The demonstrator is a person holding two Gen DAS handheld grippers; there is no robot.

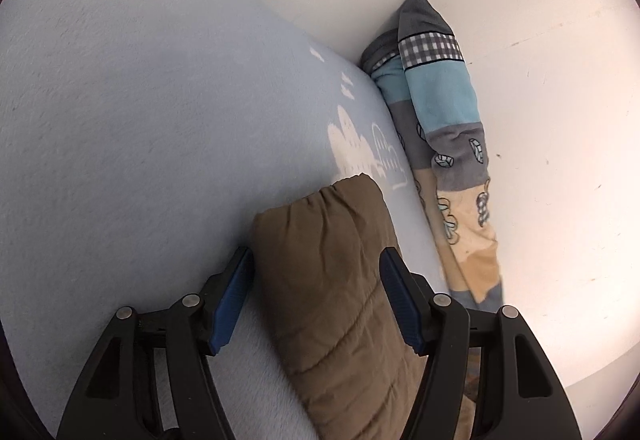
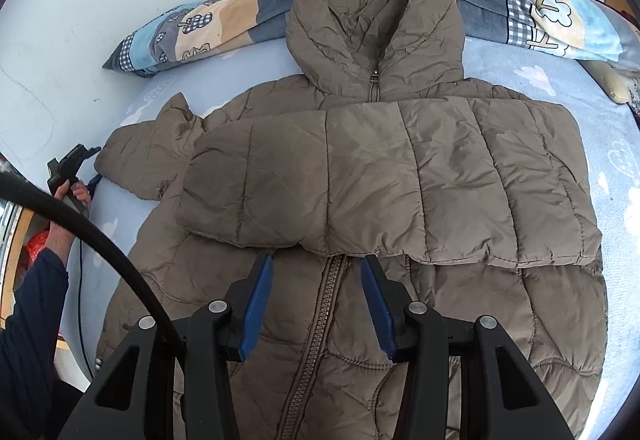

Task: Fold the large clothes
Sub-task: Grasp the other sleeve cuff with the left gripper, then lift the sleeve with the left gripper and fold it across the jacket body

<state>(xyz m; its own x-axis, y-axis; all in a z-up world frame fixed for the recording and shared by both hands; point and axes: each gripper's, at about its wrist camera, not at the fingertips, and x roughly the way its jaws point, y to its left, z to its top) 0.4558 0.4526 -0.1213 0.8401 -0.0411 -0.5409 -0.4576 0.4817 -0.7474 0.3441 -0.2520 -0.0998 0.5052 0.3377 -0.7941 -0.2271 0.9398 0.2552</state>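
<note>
A brown quilted hooded jacket (image 2: 400,180) lies front up on a light blue bed sheet (image 2: 600,112), zipper closed. Its right sleeve is folded across the chest. The other sleeve (image 2: 148,152) sticks out to the left. My left gripper (image 1: 316,268) is open, its blue pads either side of that sleeve's cuff (image 1: 336,264), not closed on it. It also shows in the right wrist view (image 2: 74,164), held by a hand. My right gripper (image 2: 316,272) is open and empty above the zipper, just below the folded sleeve's edge.
A patchwork pillow (image 2: 192,28) in blue, grey and beige lies along the white wall (image 2: 80,0) behind the hood, also in the left wrist view (image 1: 444,112). A black cable (image 2: 100,232) crosses the lower left. The bed edge is at the left.
</note>
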